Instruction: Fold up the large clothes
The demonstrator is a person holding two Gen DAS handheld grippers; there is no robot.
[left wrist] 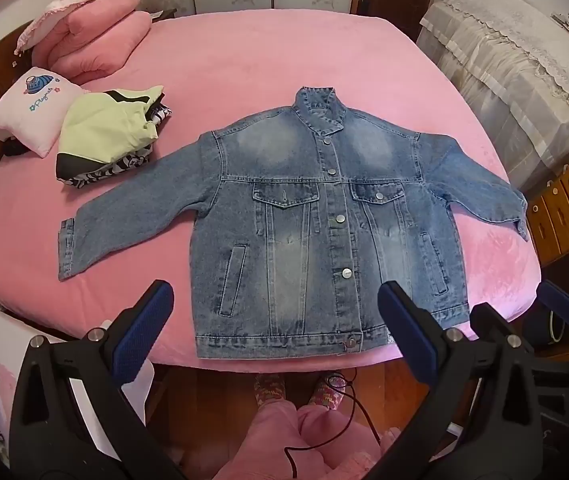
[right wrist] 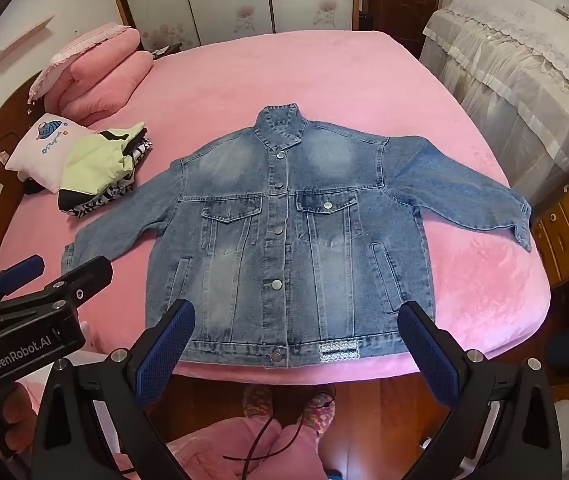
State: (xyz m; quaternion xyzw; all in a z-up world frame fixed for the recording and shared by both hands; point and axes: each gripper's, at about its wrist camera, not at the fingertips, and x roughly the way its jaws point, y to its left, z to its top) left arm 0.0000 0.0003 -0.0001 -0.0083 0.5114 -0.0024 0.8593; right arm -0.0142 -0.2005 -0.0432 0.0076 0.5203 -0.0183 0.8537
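A blue denim jacket (left wrist: 304, 220) lies flat, buttoned, front up on the pink bed (left wrist: 264, 64), sleeves spread to both sides, hem at the near edge. It also shows in the right wrist view (right wrist: 284, 232). My left gripper (left wrist: 276, 300) is open and empty, held above the hem. My right gripper (right wrist: 296, 320) is open and empty, also above the hem. The right gripper shows at the right of the left wrist view (left wrist: 524, 308); the left gripper shows at the left of the right wrist view (right wrist: 56, 268).
A folded pile of green and patterned clothes (left wrist: 112, 136) lies on the bed's left side beside a small pink pillow (left wrist: 32, 108) and pink bedding (left wrist: 92, 36). A covered cabinet (left wrist: 524, 64) and wooden drawers (left wrist: 564, 208) stand right. The person's feet (left wrist: 296, 388) are below.
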